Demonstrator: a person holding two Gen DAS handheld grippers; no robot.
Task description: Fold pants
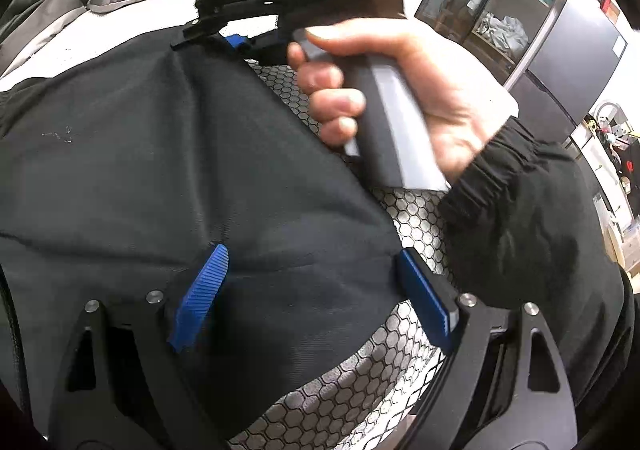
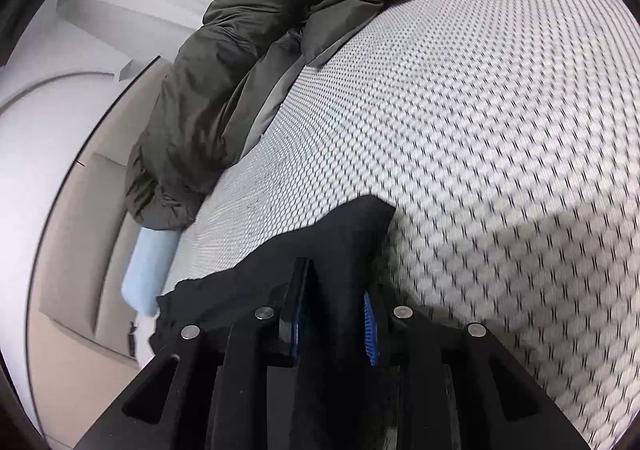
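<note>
Left wrist view: the left tongs (image 1: 316,290) stand spread wide over the black pants (image 1: 168,154), which lie on the honeycomb-patterned bed (image 1: 344,390); beyond them a hand (image 1: 404,90) grips the right tongs (image 1: 224,35) at the cloth's far edge. Right wrist view: the right tongs (image 2: 336,314) pinch a fold of the pants (image 2: 340,234) near the bed's (image 2: 480,110) left edge, a dark green quilt (image 2: 224,90) bunched beyond along that edge.
</note>
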